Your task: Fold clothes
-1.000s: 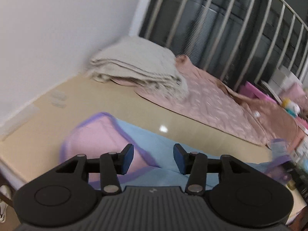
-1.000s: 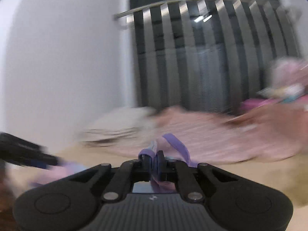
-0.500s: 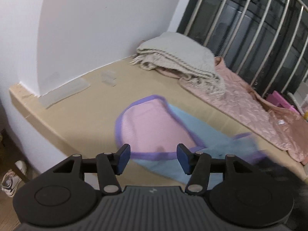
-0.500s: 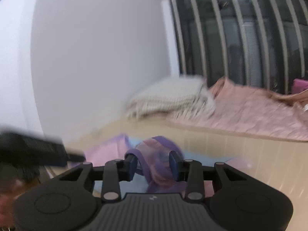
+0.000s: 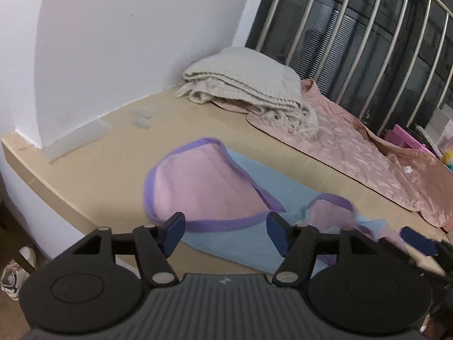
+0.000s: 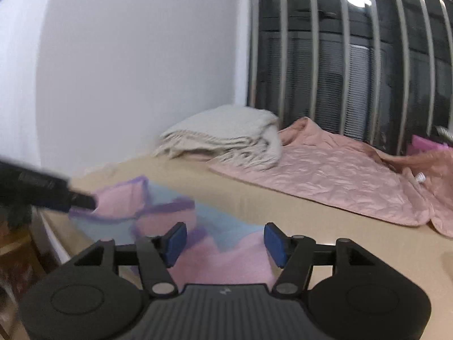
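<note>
Pink-and-blue garment (image 5: 226,198) with purple binding lies spread on the beige table (image 5: 93,153), near its front edge, well in front of the folded grey blanket (image 5: 249,85) and the pink quilted cover (image 5: 354,147) at the back by the barred window. Looks like the release after laying it down, fold not yet made. To do this step well, judged: flatten the right end first, it's bunched and rumpled there, then pinch the purple hem at two matching points and bring one end squarely over the other, keeping cloth off the table's edge where it could slide down. Left gripper (image 5: 225,228): jaws have just been opening, now moderately wide, nothing pinched; the purple hem shows in the gap beyond the blue pads (image 5: 174,231) but isn't touched. Right gripper (image 6: 225,240): jaws have just been opening from a closed pinch, now moderately wide, pink cloth lies under and between them but the pads don't press it, so it's let go. Left gripper's dark tip (image 6: 82,199) shows at that view's left, over the garment's far end.
</note>
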Motion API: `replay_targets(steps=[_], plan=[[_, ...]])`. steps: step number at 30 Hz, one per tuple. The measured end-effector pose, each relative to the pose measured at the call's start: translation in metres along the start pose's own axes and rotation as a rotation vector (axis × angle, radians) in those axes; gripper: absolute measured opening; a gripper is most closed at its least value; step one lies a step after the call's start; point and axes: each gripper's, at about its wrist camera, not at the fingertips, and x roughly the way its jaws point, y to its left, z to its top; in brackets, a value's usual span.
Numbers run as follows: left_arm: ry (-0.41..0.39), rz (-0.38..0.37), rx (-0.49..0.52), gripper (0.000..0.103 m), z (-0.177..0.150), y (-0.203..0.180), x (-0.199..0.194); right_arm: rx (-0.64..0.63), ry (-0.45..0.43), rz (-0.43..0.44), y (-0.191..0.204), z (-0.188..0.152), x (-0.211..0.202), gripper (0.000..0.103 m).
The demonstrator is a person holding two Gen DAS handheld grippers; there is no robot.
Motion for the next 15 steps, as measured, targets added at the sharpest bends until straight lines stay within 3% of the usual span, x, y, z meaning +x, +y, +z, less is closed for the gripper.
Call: replay_targets(steps=[3,4,5,7,12,15], plan=[[0.018,-0.017,0.024,0.065,-0.003,-0.008,0.005,-0.063,0.029,-0.108,0.008,-0.008,0.009,0.049],[0.024,-0.022,0.033,0.065,-0.004,-0.01,0.007,-0.055,0.042,-0.123,0.006,-0.01,0.011,0.02],[0.03,-0.026,0.041,0.065,-0.004,-0.013,0.009,-0.015,0.057,-0.12,-0.001,-0.01,0.011,0.005],[0.045,-0.023,0.059,0.065,-0.005,-0.017,0.015,0.098,0.063,-0.111,-0.019,-0.008,0.01,0.004],[0.053,0.014,0.111,0.065,-0.008,-0.024,0.022,0.261,-0.029,-0.244,-0.057,-0.01,-0.006,0.004],[0.053,0.017,0.12,0.065,-0.009,-0.025,0.022,0.287,0.019,-0.279,-0.068,-0.022,-0.003,0.006]])
